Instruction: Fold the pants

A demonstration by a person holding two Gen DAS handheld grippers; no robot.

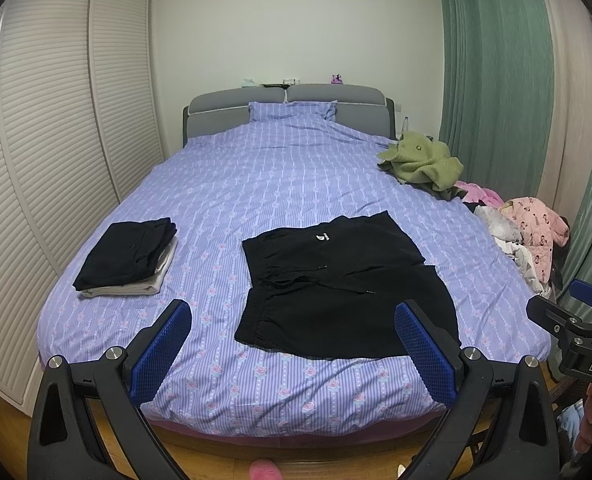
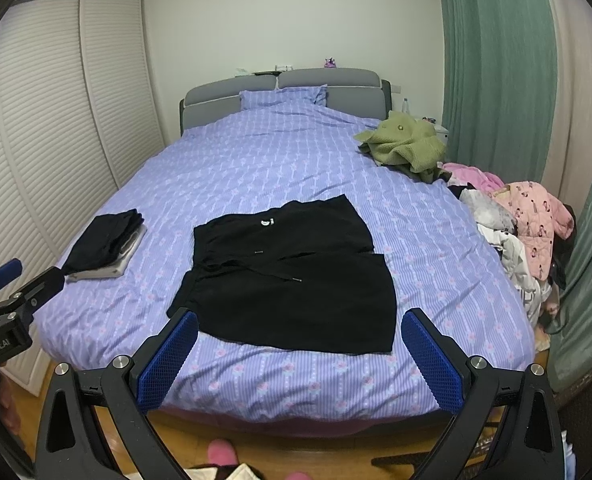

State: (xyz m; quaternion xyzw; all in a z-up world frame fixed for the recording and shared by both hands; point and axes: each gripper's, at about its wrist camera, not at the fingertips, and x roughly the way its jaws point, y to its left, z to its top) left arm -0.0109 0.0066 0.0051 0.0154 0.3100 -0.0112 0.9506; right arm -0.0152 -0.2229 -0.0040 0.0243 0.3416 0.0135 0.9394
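The left gripper [image 1: 291, 344] and right gripper [image 2: 300, 350] both hang released at the foot of the bed [image 1: 296, 396], grasping nothing. Just ahead of them one pair of black shorts [image 2: 291, 276] lies spread flat, waistband toward the left gripper's side. Folding looks not yet begun; the next move calls for pinching one edge. Beyond the left gripper sits one folded stack [image 1: 129, 256]; beyond the right gripper, one heap of unfolded clothes [image 2: 508, 220].

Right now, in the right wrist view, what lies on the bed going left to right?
Folded clothes stack → black pants spread flat → green garment → pink jacket on the clothes pile at the bed's edge.
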